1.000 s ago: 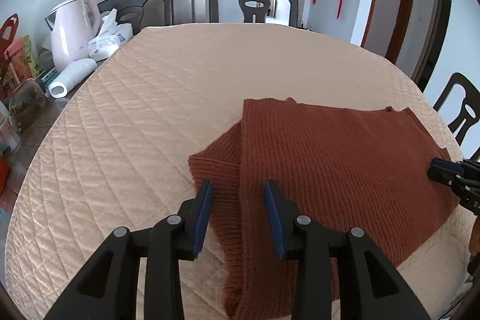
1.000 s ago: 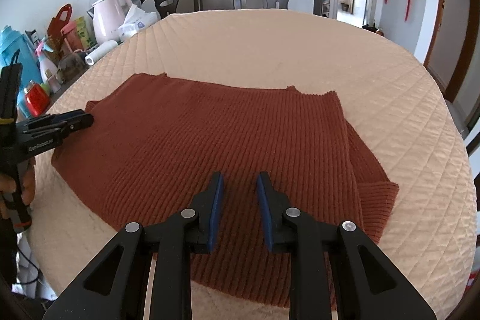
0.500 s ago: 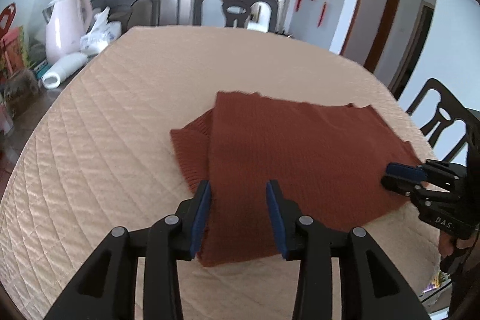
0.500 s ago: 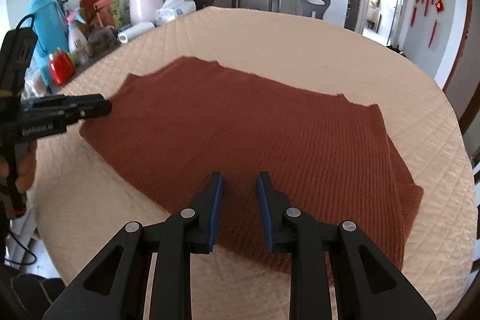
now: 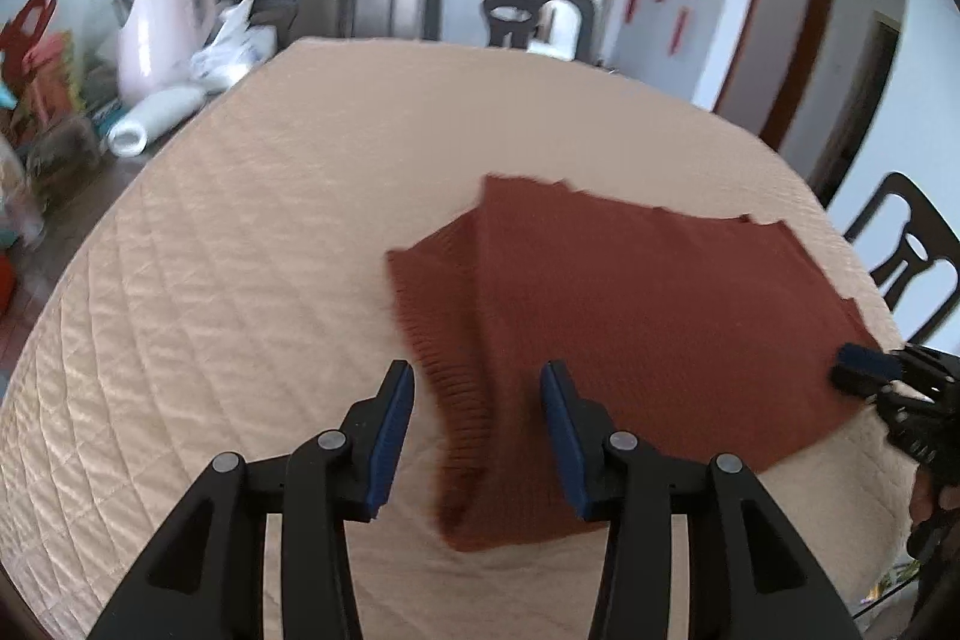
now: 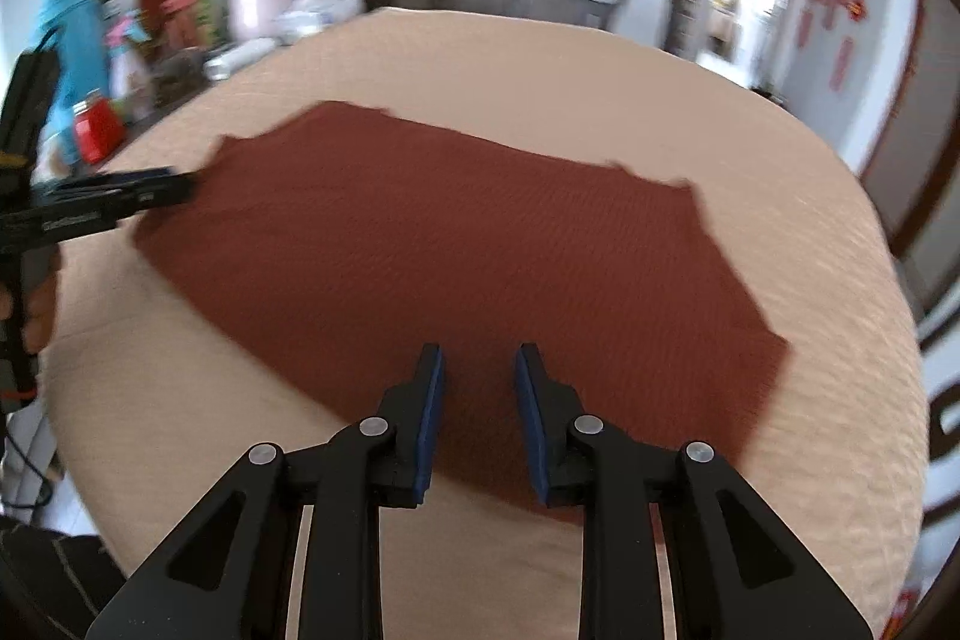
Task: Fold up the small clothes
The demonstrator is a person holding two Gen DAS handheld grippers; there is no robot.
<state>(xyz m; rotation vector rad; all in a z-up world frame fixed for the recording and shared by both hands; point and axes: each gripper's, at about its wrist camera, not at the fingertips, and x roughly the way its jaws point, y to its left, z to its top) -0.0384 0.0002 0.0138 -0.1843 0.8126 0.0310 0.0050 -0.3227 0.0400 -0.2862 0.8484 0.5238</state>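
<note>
Now | left hand-held gripper [image 5: 477, 430] opening, released over sweater [image 5: 630, 328] hem | right hand-held gripper [image 6: 479, 415] released

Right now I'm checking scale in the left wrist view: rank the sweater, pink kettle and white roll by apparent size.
1. sweater, largest by far, though also nearest the camera.
2. pink kettle.
3. white roll, smallest.

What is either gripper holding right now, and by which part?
Nothing. The left gripper, jaws opening, and the right gripper, jaws apart, both hover over the sweater, which lies flat on the table.
</note>
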